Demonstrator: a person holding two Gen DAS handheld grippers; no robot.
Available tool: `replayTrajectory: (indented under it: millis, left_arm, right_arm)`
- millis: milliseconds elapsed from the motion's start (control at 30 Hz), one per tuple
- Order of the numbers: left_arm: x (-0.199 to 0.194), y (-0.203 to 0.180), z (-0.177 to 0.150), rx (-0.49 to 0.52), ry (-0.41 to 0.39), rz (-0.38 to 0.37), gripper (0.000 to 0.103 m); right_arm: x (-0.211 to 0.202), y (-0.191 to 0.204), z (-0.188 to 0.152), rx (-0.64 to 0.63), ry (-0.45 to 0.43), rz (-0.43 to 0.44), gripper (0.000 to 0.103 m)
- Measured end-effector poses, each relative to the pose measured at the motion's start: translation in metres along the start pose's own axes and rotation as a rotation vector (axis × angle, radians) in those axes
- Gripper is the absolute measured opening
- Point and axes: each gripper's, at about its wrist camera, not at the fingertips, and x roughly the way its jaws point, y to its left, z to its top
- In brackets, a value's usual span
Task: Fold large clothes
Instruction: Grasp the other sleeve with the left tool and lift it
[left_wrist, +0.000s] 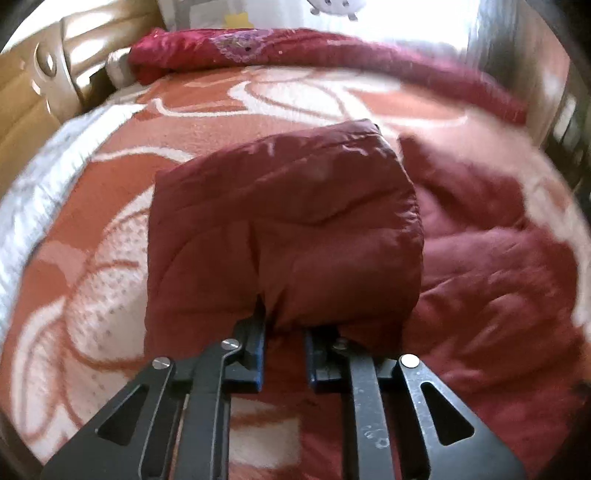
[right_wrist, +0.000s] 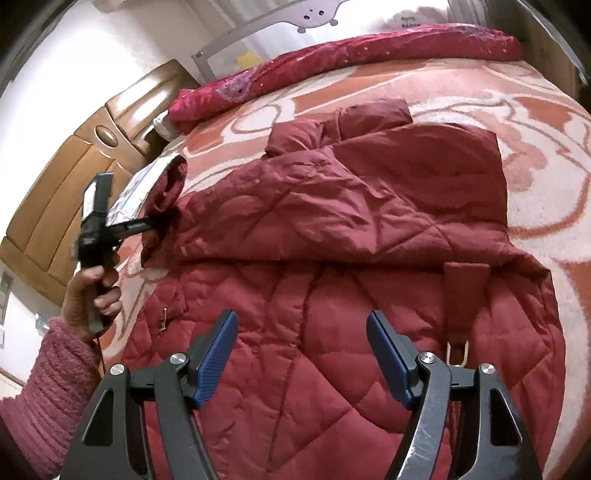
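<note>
A dark red quilted coat (right_wrist: 332, 295) lies spread on the bed, with one sleeve folded across its upper part. My left gripper (left_wrist: 284, 325) is shut on the sleeve end (left_wrist: 284, 221) and holds it lifted above the bed. In the right wrist view the left gripper (right_wrist: 162, 221) shows at the coat's left edge, gripping the cuff (right_wrist: 166, 199). My right gripper (right_wrist: 301, 354) is open and empty, hovering over the coat's lower body. The rest of the coat (left_wrist: 498, 277) lies to the right in the left wrist view.
The bed carries an orange and white patterned blanket (right_wrist: 535, 166). A rolled red quilt (right_wrist: 351, 62) lies along the far edge. A wooden headboard (right_wrist: 74, 177) stands at the left. A belt loop with buckle (right_wrist: 463, 306) sits on the coat.
</note>
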Motion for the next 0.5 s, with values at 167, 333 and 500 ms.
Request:
replayTrajectory:
  millis: [167,333,500]
  left_arm:
    - [-0.04,-0.002,0.001,-0.088,-0.053,-0.151,0.013]
    - [-0.069,-0.03,0.005,-0.088,-0.104,-0.259,0.013]
    - [-0.081,-0.074,0.003,-0.035,-0.113,-0.331,0.013]
  right_arm:
    - [-0.001,-0.001,0.003,0.015,-0.012,0.017,0.074]
    - [-0.008,-0.009,0.006,0.047,-0.023,0.031,0.073]
    - [-0.019,-0.022,0.01,0.092,-0.055,0.041,0.073]
